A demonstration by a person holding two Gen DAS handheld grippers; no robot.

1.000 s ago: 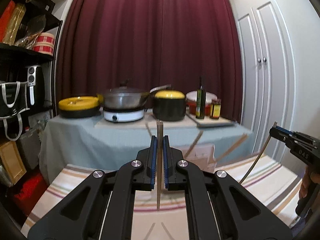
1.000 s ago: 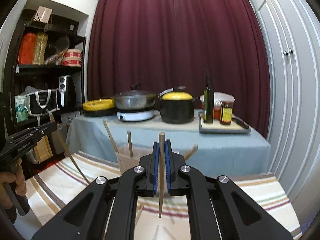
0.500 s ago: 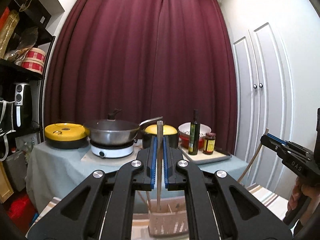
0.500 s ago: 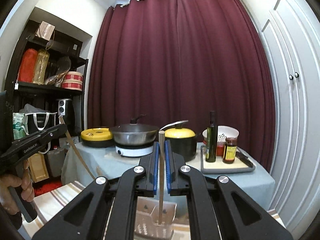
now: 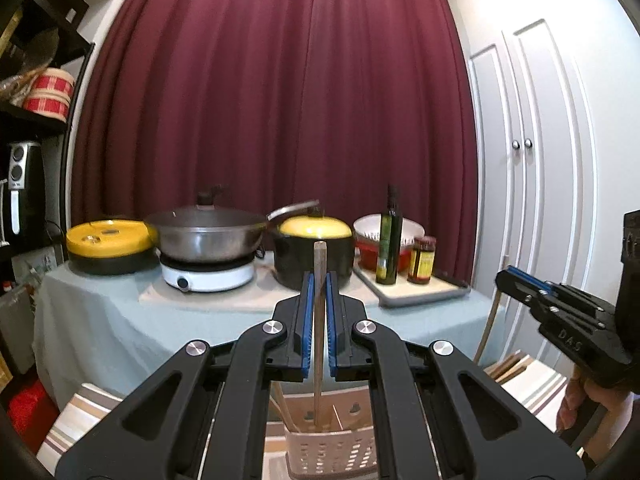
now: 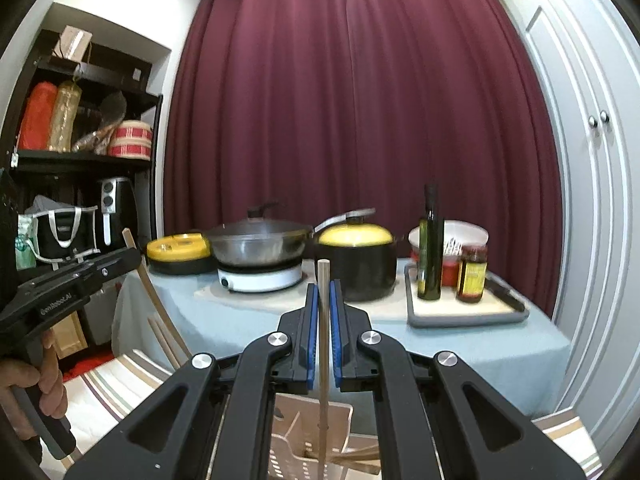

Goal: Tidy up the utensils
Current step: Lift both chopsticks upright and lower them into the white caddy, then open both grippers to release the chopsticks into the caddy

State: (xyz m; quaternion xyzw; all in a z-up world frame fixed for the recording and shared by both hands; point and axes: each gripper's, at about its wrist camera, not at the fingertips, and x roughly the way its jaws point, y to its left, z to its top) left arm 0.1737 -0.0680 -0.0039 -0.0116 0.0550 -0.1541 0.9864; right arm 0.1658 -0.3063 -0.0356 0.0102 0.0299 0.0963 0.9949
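From the left wrist view, the left gripper (image 5: 319,320) is clenched on an upright chopstick (image 5: 319,300), blue pads against both sides of it. The stick's lower end hangs inside the slotted holder (image 5: 332,452) directly below, where other sticks (image 5: 286,408) lean. At the right edge, the right gripper (image 5: 505,277) is seen side-on, held by a hand (image 5: 592,400); a second chopstick (image 5: 489,324) slants down from its tip. Whether those jaws are pressed on it cannot be told from this view. Beyond stands a table (image 5: 120,320) bearing a wok (image 5: 208,236), a pot (image 5: 314,256) and a bottle (image 5: 390,244).

From the right wrist view, the right gripper (image 6: 323,320) is clamped on its chopstick (image 6: 323,340), which stands upright with its lower end down in the holder (image 6: 292,456). More sticks (image 6: 356,458) lie across the holder's right side. At the left edge, the left gripper (image 6: 134,256) shows side-on in a hand (image 6: 36,384), its chopstick (image 6: 154,304) slanting downward from the tip.
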